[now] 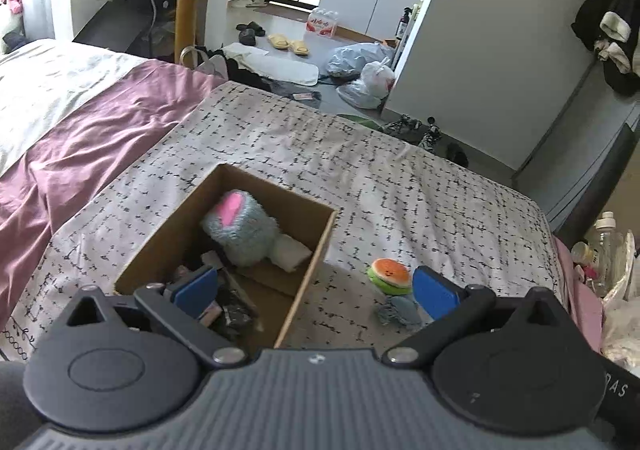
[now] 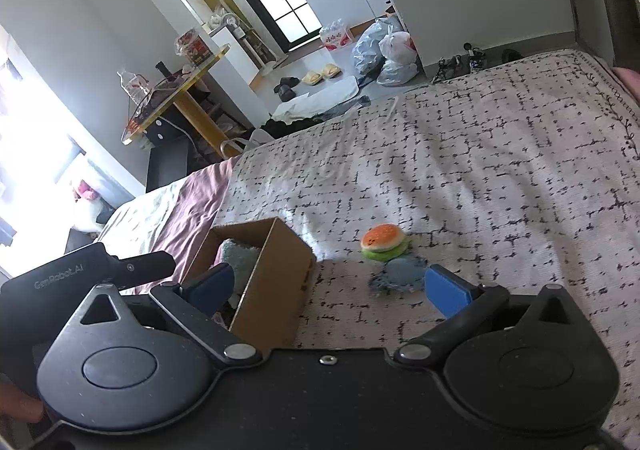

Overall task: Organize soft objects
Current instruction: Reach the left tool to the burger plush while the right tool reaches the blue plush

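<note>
Plush and light, the burger toy (image 2: pixel 384 243) is lying on the bedspread (image 2: pixel 500 154) just right of the box (image 2: pixel 276 282), touching a blue rag (image 2: pixel 400 274). Both tongs, left (image 1: pixel 316 290) and right (image 2: pixel 332 288), are gaping empty. It is looking squashy; pinching across the bun should hold.

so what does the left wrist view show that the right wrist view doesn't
Only the left wrist view looks down into the cardboard box: the fluffy blue plush with its pink patch, a white folded cloth and dark items near the front. It also shows bottles past the bed's right edge.

Only the right wrist view shows the box's outer side wall and the other gripper's black body at left.

Both show the burger plush and small blue-grey toy lying on the patterned bedspread, outside the box.
</note>
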### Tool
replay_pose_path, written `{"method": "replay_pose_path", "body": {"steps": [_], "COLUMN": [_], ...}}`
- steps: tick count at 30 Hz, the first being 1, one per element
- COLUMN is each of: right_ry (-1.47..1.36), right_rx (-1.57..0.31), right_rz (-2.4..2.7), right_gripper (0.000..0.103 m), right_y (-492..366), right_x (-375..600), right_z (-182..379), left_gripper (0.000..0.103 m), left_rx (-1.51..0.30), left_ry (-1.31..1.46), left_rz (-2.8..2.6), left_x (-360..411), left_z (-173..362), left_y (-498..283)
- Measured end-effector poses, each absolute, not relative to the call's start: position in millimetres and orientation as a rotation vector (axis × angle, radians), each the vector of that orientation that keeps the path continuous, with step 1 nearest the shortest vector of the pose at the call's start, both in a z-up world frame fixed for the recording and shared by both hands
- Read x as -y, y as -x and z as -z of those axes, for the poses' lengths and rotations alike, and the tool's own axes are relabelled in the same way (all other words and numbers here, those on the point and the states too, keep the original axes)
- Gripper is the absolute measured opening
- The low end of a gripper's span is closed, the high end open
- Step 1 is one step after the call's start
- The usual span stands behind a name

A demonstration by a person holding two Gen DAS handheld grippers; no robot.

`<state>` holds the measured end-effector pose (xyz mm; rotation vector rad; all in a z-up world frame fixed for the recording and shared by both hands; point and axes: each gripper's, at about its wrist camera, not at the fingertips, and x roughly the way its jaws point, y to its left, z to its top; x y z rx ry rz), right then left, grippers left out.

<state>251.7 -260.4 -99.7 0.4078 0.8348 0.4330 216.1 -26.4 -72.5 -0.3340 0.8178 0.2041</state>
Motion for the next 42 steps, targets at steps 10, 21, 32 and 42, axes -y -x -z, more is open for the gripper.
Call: {"method": "replay_pose_path", "body": {"steps": [10,21,32,42], "right_ry": [-0.399,-0.481,-0.623,-0.675], "right_rx": [-0.827,-0.851,-0.943,-1.038], "right_rz": [-0.400,-0.352,-0.371,-0.383], "right_gripper": [0.103,0.103,0.082,0.068], "right_y": [-258,-267,-292,-317], "right_x": [294,315,309,293], "right_z": [103,134,163,195], "left_gripper": [0.103,0.103,0.100,0.087], "left_rx": [-0.791,-0.882,-0.908,-0.953], "left_ry": [0.331,0.296,0.322,0.372], "left_rz": [-0.136,-0.117,-0.110,-0.092], "left_x": [55,81,86,92], "left_z": [72,87,110,136], "left_y": [-220,-238,-265,-300]}}
